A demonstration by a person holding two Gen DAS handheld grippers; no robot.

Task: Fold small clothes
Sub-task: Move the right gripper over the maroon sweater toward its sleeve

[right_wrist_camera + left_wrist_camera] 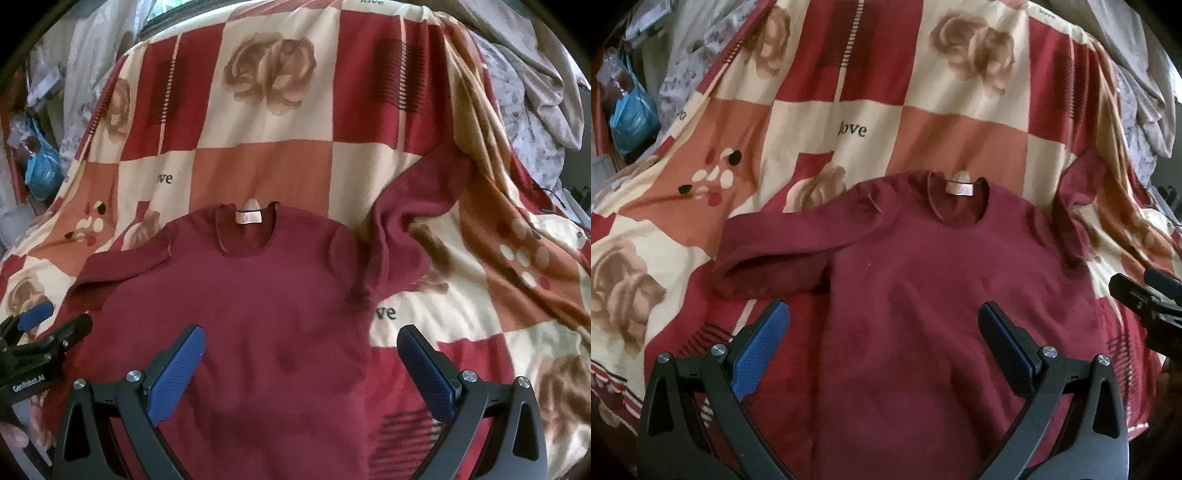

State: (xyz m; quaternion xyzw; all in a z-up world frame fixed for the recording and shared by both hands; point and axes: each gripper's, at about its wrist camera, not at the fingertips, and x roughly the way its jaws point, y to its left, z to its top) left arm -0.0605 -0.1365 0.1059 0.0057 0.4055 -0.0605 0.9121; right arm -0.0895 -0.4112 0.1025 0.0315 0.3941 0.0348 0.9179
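From the left wrist view, a small maroon sweater (923, 280) lies flat, front up, on a checked bedspread (960, 129) of red, cream and salmon squares with printed roses. Its neckline, with a pale label (959, 188), points toward the bedspread's far edge. The left gripper (882, 328) hangs over the lower body of the sweater with its blue-padded fingers (761, 350) spread wide and nothing between them. This view shows the sleeve toward the left edge of the bedspread fully, bent back so that its cuff opening lies beside the body; the other sleeve is only a bunched strip, and a black part of the other tool shows at the frame's right edge. From the right wrist view, the right gripper (301, 354) is likewise spread and empty, one finger over the sweater (240, 302) and the other over the bedspread (258, 170). Here the right-side sleeve shows running up and away across the cover. The left gripper (55, 317) shows at the left border, with fingertips of a hand (13, 435) below it.
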